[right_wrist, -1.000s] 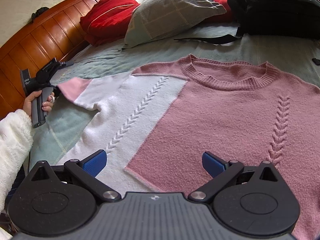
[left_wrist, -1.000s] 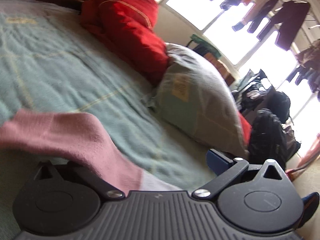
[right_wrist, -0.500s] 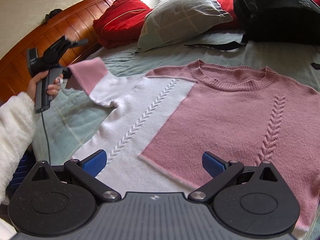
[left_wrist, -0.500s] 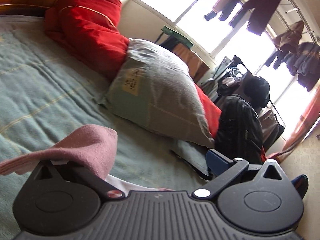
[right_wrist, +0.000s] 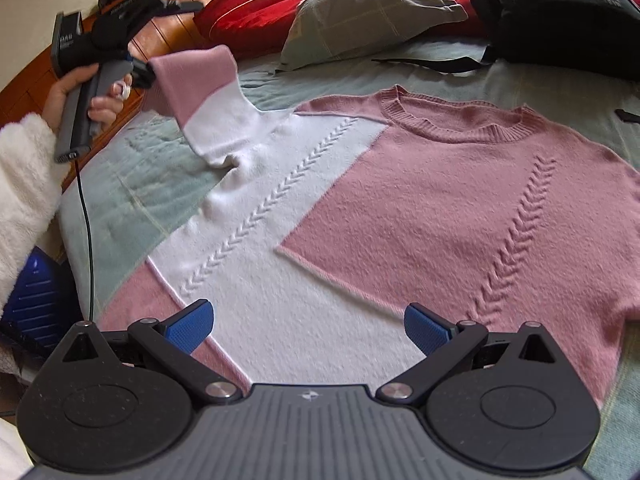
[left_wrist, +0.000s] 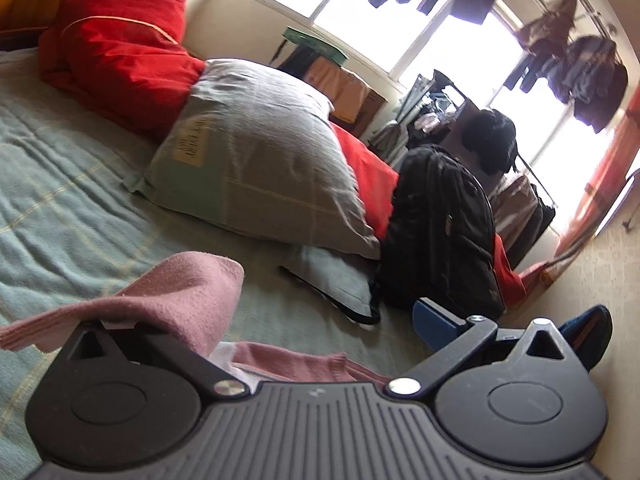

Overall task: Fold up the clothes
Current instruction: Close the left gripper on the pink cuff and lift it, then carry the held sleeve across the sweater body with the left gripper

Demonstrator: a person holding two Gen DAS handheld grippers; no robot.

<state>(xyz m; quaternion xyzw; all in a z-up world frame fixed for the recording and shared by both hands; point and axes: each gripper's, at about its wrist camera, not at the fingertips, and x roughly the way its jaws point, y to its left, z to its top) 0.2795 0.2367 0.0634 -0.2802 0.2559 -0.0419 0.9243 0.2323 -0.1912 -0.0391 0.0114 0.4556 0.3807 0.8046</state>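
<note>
Sweater, pink and white knit, spread flat front-up on the green bedspread, collar toward far side, hem toward near edge. Laid flat so sides can be folded inward over the chest. Left sleeve lifted off the bed at far left, pink cuff pinched by left gripper, held in a hand with fluffy white cuff below it. Sleeve held up and angled toward the body panel, likely to swing it across the white section as first fold. In left wrist view, same pink cuff draped over one finger side, other blue finger pad standing clear at right; jaws look only partly closed there, yet cloth hangs from them, so read as clamped on the sleeve. Right gripper hovering low over the hem, near side, blue pads wide apart, gripping nothing, probably waiting to pin or take the hem. Grey pillow, red cushion and black backpack along far side, apart from the sweater, backpack strap lying just beyond the collar.

Versus a second ago: sleeve then lay nearly flat at far left, cuff low on the bedspread; now raised high and carried inward, white part bunched at the shoulder. Left wrist view swung rightward, more backpack and window showing. Right gripper nearly unmoved, spread the same.
</note>
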